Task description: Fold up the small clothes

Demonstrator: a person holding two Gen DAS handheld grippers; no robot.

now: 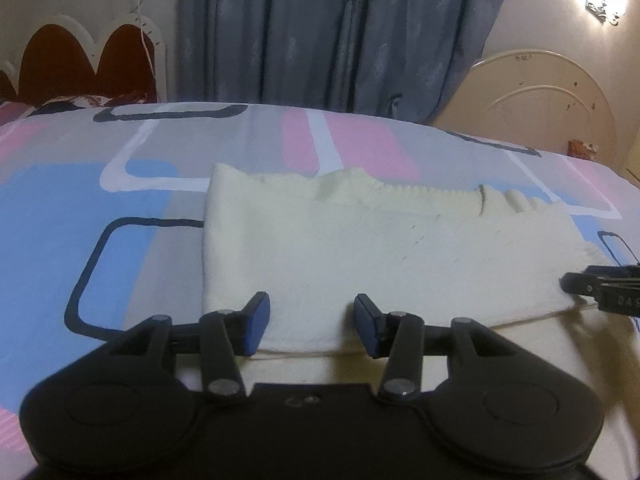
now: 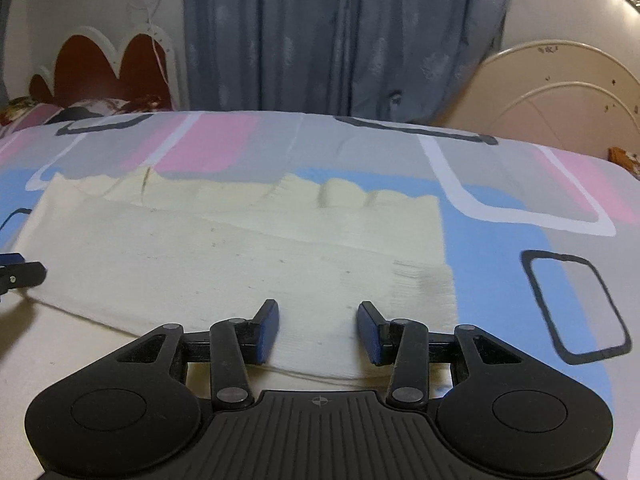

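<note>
A cream knitted garment (image 1: 340, 248) (image 2: 240, 264) lies flat on the bed, its near part doubled over into a straight folded edge. My left gripper (image 1: 312, 320) is open at that edge near the garment's left end, and the cloth passes between its blue pads (image 1: 256, 324) without being pinched. My right gripper (image 2: 318, 326) is open in the same way at the right end, astride the folded edge. Each gripper also shows in the other's view: the right gripper (image 1: 600, 292) at the right border, the left gripper (image 2: 20, 274) at the left border.
The bedsheet (image 1: 80, 200) (image 2: 520, 240) has pink, blue and grey blocks. A red and white headboard (image 1: 80, 60) and a pillow (image 1: 80, 101) stand at the far left. Blue curtains (image 1: 340, 32) hang behind, and a cream bed end (image 1: 540, 100) stands at the right.
</note>
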